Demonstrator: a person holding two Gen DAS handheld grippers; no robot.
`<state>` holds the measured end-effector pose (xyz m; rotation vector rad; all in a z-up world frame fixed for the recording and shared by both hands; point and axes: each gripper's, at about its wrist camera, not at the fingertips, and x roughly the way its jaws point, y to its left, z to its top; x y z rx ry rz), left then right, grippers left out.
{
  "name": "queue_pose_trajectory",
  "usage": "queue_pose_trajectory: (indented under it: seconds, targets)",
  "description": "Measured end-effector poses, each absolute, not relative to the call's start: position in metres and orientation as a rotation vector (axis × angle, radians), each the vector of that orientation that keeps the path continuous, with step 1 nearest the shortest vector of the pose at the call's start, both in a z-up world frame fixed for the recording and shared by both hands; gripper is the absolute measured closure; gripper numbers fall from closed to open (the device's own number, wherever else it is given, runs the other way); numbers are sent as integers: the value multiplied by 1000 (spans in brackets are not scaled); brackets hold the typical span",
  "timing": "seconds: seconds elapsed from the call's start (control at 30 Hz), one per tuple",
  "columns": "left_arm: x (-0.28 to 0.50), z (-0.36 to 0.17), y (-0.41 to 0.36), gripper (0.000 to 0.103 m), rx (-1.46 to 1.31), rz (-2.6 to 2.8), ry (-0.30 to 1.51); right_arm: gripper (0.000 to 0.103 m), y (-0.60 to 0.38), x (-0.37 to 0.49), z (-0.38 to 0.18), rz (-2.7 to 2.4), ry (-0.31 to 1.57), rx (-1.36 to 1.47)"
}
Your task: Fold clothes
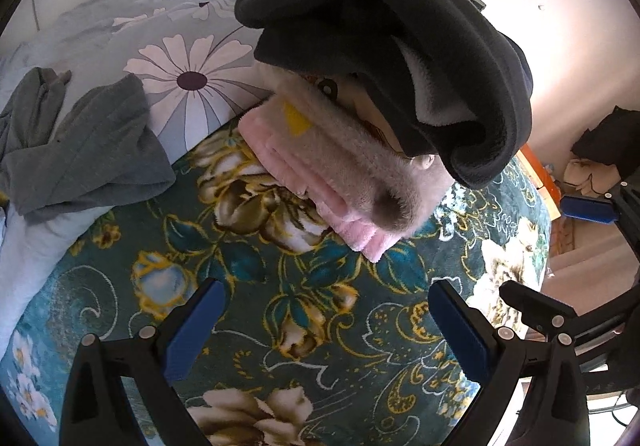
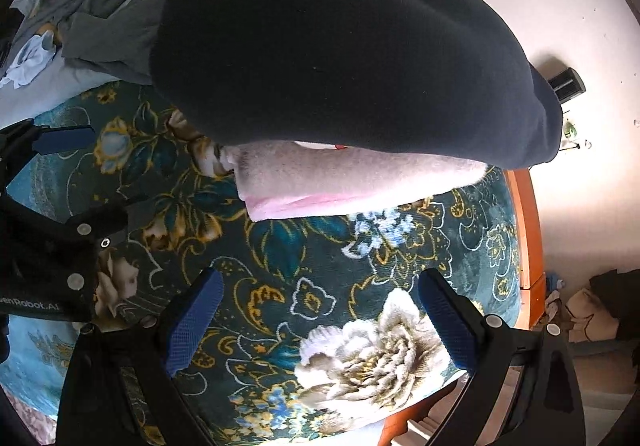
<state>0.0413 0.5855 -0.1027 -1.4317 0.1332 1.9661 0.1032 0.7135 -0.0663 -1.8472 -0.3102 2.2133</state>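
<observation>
A folded dark fleece garment [image 1: 384,58] [image 2: 340,54] lies on top of a folded pink fluffy garment [image 1: 336,170] [image 2: 352,182]; the two form a stack on the teal floral blanket [image 1: 260,326] [image 2: 320,286]. My left gripper [image 1: 324,330] hovers open in front of the stack with nothing between its blue pads. My right gripper [image 2: 324,322] is open too, empty, just short of the pink edge. The right gripper's body also shows at the right edge of the left wrist view, and the left gripper's body at the left edge of the right wrist view.
A crumpled grey-green garment [image 1: 80,150] [image 2: 104,18] lies to the left on the daisy-print duvet [image 1: 188,58]. A small pale blue cloth [image 2: 28,58] sits beyond it. The bed's orange wooden edge [image 2: 528,230] runs along the right, with clutter on the floor [image 2: 592,310] past it.
</observation>
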Motion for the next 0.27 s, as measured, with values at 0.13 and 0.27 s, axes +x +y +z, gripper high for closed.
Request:
queue_pose_trajectory:
  seconds: [0.13,0.27]
  targets:
    - [42,-101,587,0,-1421,1967,134,5,716,104,-67,2206,-283,-1847]
    - [43,-99,587,0,-1416,1970,131,5,717,103,-66,2206,-289,-1845]
